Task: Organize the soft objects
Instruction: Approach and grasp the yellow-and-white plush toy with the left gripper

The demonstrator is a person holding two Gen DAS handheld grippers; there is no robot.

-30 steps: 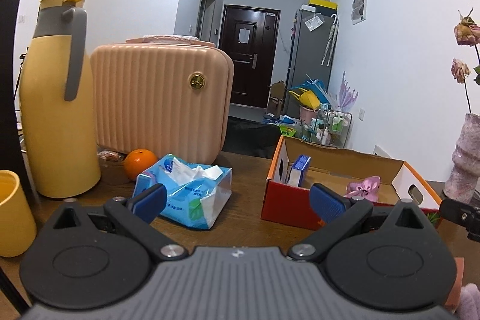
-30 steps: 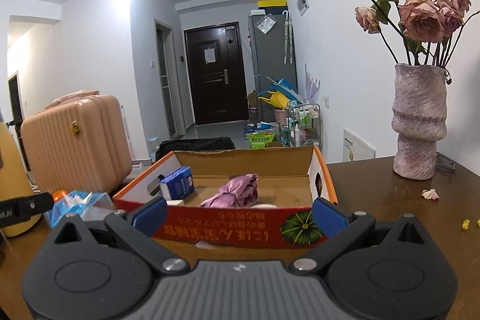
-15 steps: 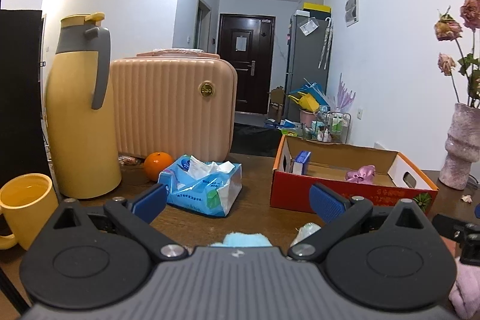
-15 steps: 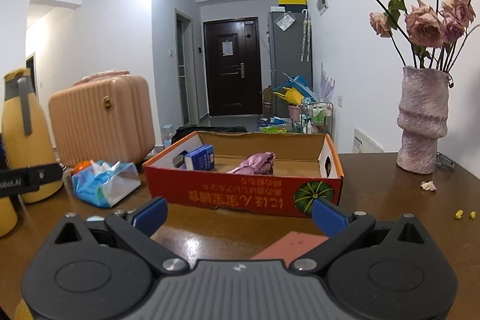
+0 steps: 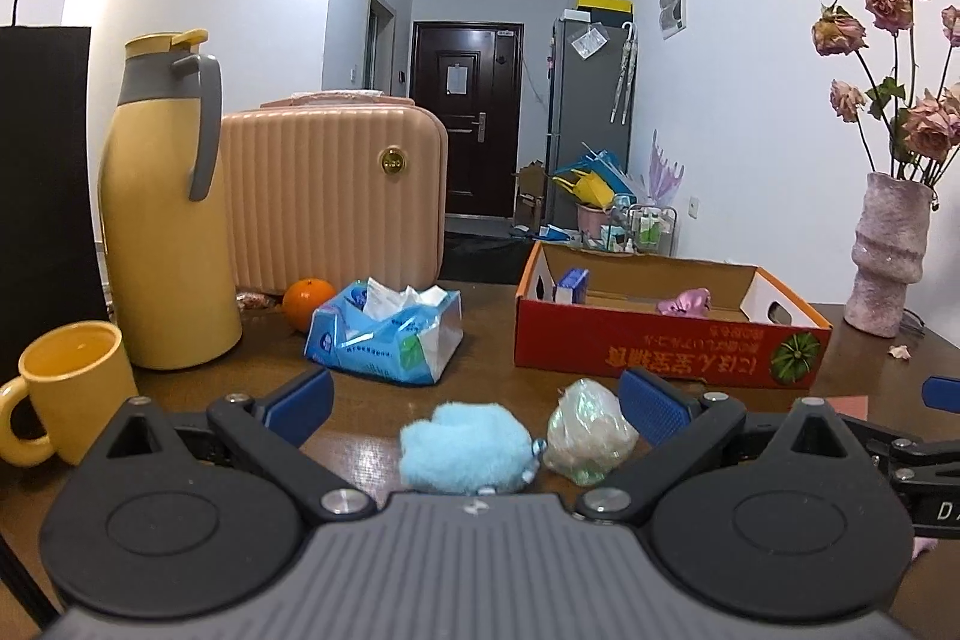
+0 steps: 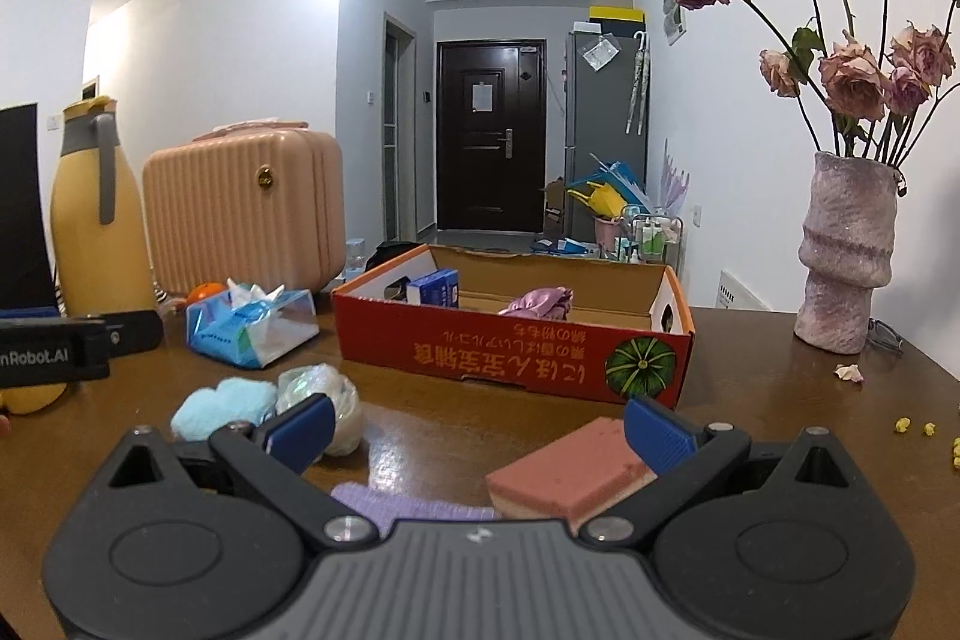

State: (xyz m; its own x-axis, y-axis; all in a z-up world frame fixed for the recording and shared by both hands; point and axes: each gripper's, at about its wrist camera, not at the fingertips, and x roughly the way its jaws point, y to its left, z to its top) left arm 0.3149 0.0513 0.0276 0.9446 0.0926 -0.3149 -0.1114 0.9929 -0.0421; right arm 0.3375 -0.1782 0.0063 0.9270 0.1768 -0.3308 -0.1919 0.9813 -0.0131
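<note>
The fluffy blue ball (image 5: 465,445) lies on the table between the wide-open left gripper (image 5: 474,397) fingers; the right gripper (image 6: 477,421), also wide open, frames the pink sponge (image 6: 567,475)

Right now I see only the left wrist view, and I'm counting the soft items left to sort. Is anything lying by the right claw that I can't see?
Observer: Yes. A pink sponge block lies on the table between the fingers of the open right claw, close to its right finger.
Operator: Anything else soft near it?
Observer: A purple knitted cloth lies left of the sponge, partly hidden under the claw's body.
Operator: Is there any mess on the far right of the table?
Observer: A few small yellow crumbs are scattered there.
</note>
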